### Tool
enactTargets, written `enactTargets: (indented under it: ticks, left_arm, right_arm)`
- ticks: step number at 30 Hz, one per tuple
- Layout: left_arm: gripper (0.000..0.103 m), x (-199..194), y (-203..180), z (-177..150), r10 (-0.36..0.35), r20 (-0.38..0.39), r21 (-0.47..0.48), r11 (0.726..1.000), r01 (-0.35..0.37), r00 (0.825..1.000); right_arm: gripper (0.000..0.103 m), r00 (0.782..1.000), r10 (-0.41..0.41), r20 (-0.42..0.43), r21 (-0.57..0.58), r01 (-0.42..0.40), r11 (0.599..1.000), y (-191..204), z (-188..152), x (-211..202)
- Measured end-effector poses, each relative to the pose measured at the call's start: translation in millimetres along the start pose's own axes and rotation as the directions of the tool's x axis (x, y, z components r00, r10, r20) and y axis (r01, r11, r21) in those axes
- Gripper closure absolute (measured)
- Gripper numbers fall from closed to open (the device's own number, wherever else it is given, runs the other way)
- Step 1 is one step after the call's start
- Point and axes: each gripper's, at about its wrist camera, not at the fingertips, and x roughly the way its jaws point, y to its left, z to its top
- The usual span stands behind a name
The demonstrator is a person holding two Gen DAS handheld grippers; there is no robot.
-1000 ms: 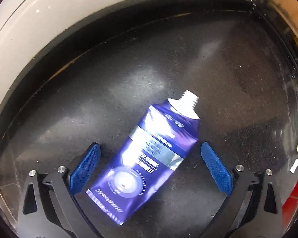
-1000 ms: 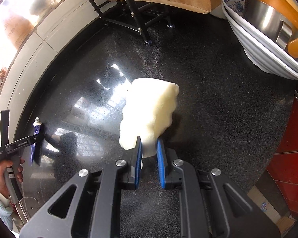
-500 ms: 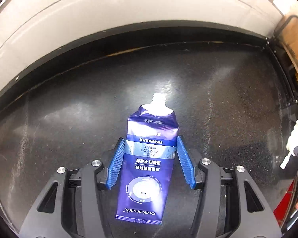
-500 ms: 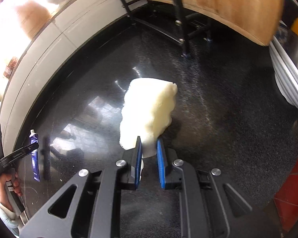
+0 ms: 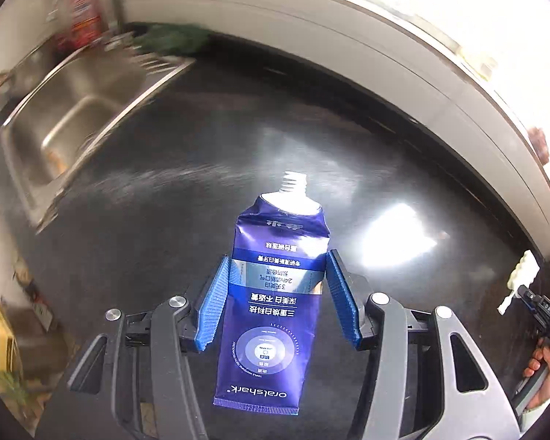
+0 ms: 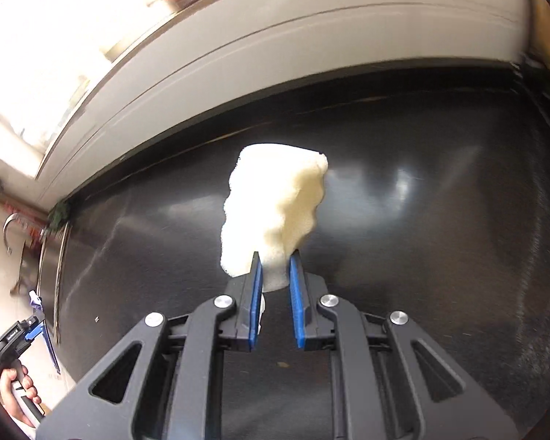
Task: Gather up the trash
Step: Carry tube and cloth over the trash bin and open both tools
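The left gripper (image 5: 277,300), open around it a second ago, now clamps the toothpaste tube (image 5: 275,293) above the worktop (image 5: 165,201); the right gripper (image 6: 275,308) still pinches the foam scrap (image 6: 275,212). Both are ready for binning.

Daylight floods from the top, blowing out the pale window ledge (image 5: 403,25) in both views. Hard white glare patch on the glossy black stone countertop (image 5: 396,234). Stainless steel sink (image 5: 73,110) smeared with motion blur. Fisheye bends edges; corners vignette black.
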Motion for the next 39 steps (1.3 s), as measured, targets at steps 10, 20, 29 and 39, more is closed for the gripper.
enactTargets:
  ticks: [10,20,29,39]
  left_arm:
    - [0.051,-77,212,-194,0.242,-0.004,-0.521,0.827,-0.209,0.970]
    - [0.051,-89,294,-281,0.279,-0.024,-0.713,0.668,-0.212,0.960]
    - [0.051,-86,318,-305,0.276,-0.043,-0.764,0.611,-0.210,0.960]
    - [0.051,-63,320,-298,0.272,-0.097,-0.730,0.635,-0.255,0.957]
  right_arm:
    - [0.088,0.845,0.274,-0.459,-0.541,-0.510,0.669,343,-120,62]
    - [0.088,0.747,0.049,-0.663,-0.690,-0.635,0.347,489,-289,83]
    - [0.088,0.746,-0.038,-0.665,-0.724,-0.631,0.278,512,-330,98]
    - [0.088,0.769,-0.076,-0.634,-0.759,-0.601,0.252,520,-337,110]
